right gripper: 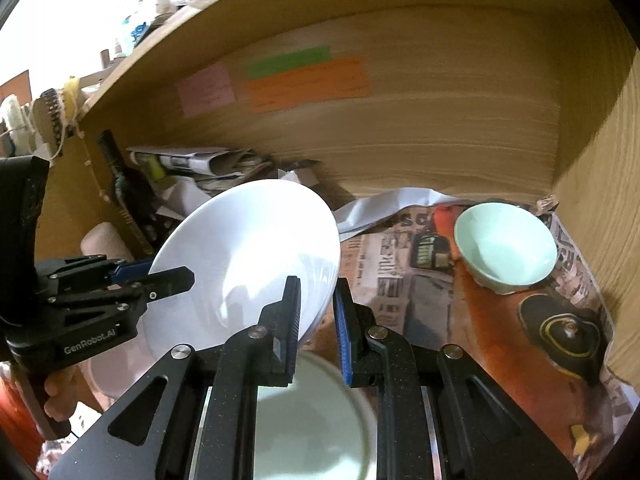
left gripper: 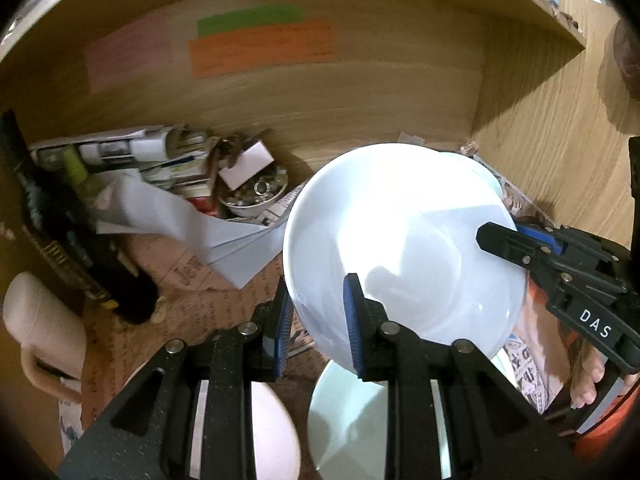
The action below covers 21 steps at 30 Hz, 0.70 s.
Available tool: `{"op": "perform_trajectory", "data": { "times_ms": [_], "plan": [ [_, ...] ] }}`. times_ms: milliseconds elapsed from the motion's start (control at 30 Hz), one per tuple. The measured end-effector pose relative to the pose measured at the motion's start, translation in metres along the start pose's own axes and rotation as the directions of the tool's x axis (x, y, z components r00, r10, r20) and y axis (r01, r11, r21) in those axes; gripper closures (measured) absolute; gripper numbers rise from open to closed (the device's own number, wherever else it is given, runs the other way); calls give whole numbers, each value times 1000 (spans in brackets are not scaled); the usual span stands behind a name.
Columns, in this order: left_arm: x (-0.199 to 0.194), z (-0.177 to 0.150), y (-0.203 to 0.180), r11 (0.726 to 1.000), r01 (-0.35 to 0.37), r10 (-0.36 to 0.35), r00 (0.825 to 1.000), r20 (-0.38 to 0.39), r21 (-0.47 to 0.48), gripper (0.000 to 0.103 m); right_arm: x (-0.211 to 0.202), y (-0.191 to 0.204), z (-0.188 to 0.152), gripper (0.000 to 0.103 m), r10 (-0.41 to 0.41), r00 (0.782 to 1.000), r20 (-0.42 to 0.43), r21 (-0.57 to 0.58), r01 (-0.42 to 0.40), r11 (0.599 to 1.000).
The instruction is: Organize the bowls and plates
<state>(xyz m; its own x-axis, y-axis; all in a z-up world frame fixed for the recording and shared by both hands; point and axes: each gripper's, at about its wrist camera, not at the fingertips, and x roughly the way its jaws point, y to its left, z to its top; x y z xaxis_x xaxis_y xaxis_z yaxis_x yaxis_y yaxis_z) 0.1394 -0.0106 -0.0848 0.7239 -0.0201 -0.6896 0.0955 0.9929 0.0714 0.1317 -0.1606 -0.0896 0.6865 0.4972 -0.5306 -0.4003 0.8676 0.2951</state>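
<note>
White plate (left gripper: 400,248) held tilted, rim pinched between both left gripper (left gripper: 318,320) and right gripper (right gripper: 316,320); uneven pull risks slip onto pale green plate (right gripper: 316,420) below

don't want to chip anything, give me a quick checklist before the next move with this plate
1. Left gripper has the rim of the round white ceramic plate between its fingers: ok.
2. Right gripper grips the opposite rim: ok.
3. White plate level: not ok, it is tilted.
4. Pale green round plate underneath has nothing lying on its visible part: ok.
5. Mint-green ceramic bowl out of the way: ok, it stands apart at the right on the newspaper lining.
6. Room beside the loose white papers at the left: cannot tell.
</note>
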Motion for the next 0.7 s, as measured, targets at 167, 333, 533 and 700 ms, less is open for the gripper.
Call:
{"op": "perform_trajectory", "data": {
  "times_ms": [167, 333, 533, 700],
  "plan": [
    [-22, -16, 14, 1000, -2, 3, 1000, 28, -31, 78, -6, 21, -5, 88, 14, 1000, 4, -19, -14, 1000],
    [-43, -34, 26, 998, -28, 31, 998, 56, -51, 78, -9, 42, -9, 88, 37, 999, 6, -41, -37, 998],
    [-62, -52, 41, 996, -73, 76, 995, 60, -56, 78, -8, 65, -15, 88, 68, 998, -2, -66, -68, 996],
    [-72, -65, 53, 992, -98, 103, 993, 55, -79, 78, -5, 81, -19, 88, 90, 996, -15, -85, -90, 992]
  ]
}}
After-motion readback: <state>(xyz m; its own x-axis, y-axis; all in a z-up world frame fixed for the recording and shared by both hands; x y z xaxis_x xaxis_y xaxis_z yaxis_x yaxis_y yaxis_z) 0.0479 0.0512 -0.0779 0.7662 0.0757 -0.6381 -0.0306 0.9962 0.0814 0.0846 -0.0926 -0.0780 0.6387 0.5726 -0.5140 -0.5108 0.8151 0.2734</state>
